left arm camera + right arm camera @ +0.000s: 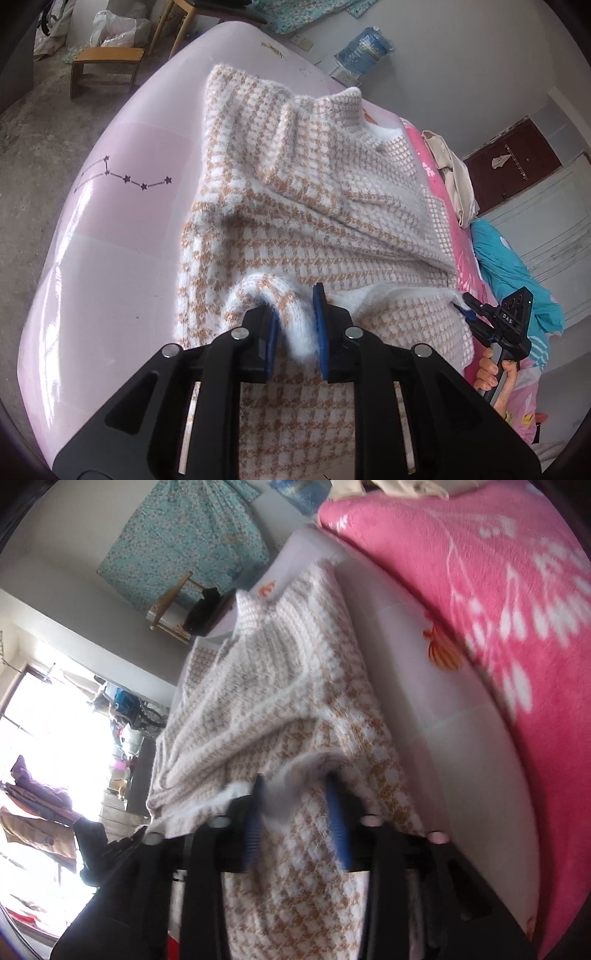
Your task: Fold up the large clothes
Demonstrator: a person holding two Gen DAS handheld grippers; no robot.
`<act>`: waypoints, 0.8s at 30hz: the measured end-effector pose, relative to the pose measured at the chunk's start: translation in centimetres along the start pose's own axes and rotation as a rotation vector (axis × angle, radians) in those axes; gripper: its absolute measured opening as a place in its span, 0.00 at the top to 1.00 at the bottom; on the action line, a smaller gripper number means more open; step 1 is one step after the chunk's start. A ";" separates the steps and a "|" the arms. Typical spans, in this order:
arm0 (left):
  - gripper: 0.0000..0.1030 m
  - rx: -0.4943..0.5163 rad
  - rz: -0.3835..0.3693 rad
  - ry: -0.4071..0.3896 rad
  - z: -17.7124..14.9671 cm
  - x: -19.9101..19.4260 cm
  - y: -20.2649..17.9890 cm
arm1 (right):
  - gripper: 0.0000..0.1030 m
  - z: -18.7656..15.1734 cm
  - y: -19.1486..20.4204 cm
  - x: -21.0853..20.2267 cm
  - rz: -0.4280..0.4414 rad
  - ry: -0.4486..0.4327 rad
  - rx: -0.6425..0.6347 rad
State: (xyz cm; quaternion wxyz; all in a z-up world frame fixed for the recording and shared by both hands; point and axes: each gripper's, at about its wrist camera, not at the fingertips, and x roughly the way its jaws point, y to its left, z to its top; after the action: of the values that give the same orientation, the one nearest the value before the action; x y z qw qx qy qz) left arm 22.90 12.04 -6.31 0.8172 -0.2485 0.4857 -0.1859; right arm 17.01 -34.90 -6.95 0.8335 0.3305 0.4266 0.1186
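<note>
A fuzzy white and tan houndstooth sweater lies on a pink mat, its sleeves folded over the body. My left gripper is shut on a bunched fold of the sweater's near hem, the blue pads pressing it from both sides. My right gripper also holds a fold of the sweater hem between its blue pads; it also shows in the left wrist view at the sweater's right corner. The hem is lifted slightly off the mat.
A pink blanket lies along the sweater's right side, with a teal cloth and a beige garment on it. A wooden stool stands on the concrete floor beyond the mat. A window with hanging clothes is at left.
</note>
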 end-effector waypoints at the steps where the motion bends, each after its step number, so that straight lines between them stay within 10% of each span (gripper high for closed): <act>1: 0.77 0.005 0.002 -0.008 0.0 -0.2 -0.2 | 0.52 0.1 0.3 -0.5 -0.010 -0.014 -0.012; 6: 0.56 0.062 0.071 -0.103 -0.1 -2.4 -1.7 | 0.47 -0.2 2.0 -3.4 -0.097 -0.086 -0.095; 13: 0.55 0.240 0.087 -0.181 -1.7 -5.6 -6.0 | 0.47 -3.8 7.2 -6.2 -0.182 -0.140 -0.365; 19: 0.55 0.459 -0.018 -0.012 -6.7 -1.0 -13.0 | 0.56 -8.4 11.5 -3.0 -0.214 -0.035 -0.623; 24: 0.54 0.564 0.164 0.125 -10.7 4.0 -13.2 | 0.70 -11.3 8.7 2.1 -0.356 0.193 -0.650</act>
State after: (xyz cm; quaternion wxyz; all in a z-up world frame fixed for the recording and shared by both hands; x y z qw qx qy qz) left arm 14.42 -3.24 -5.68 0.8349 0.0401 0.4824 -0.2619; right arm 10.10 -22.29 -7.29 0.8584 -0.0431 0.4940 0.1316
